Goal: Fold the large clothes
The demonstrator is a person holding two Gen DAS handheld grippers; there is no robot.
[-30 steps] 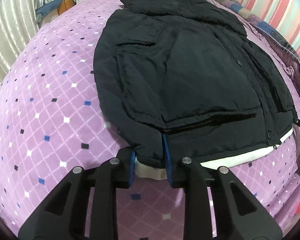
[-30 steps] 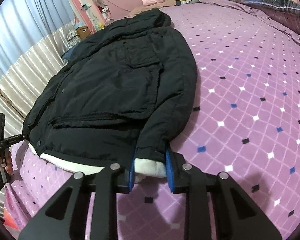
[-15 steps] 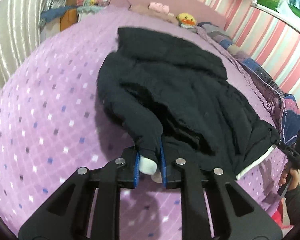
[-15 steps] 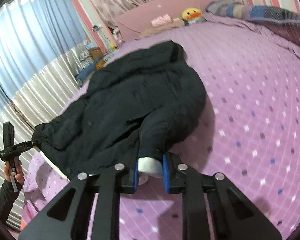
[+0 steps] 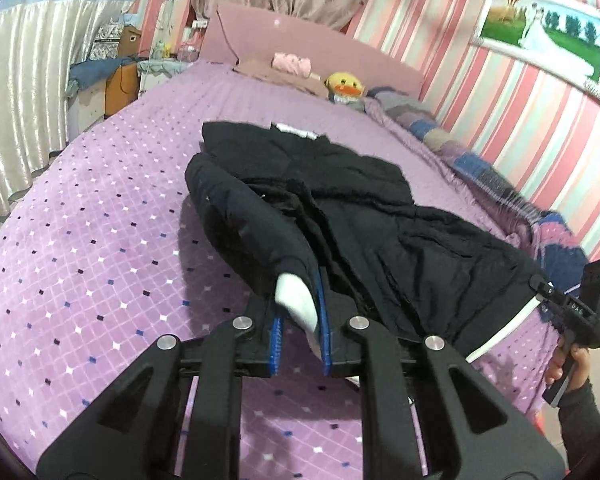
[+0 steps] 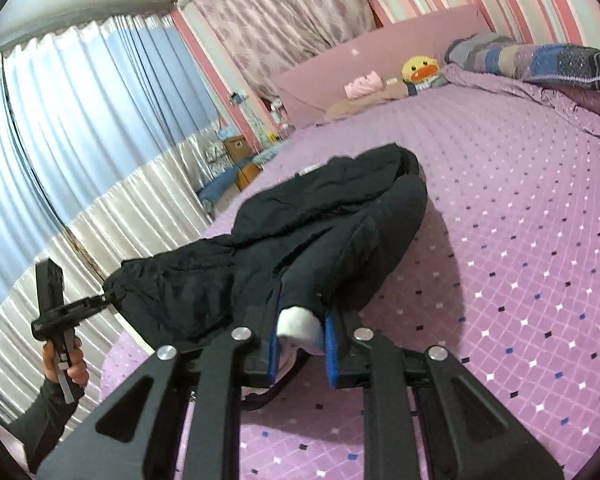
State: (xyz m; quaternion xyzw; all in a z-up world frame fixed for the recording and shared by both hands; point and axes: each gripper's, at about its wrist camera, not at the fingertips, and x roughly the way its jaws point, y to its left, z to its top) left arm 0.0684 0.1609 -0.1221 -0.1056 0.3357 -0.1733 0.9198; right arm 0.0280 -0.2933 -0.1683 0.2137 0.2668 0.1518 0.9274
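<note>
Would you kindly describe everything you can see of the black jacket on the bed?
The black jacket is a padded, matte coat with white cuffs and a white hem edge. Its collar end lies on the purple diamond-patterned bedspread, while the near end hangs lifted. The left gripper is clamped on one white-cuffed sleeve end and the right gripper on the other, so the body sags between them.

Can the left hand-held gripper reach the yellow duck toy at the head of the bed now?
Probably not. The left hand-held gripper is shut on the black jacket's cuff, and the duck toy sits far beyond the jacket.
</note>
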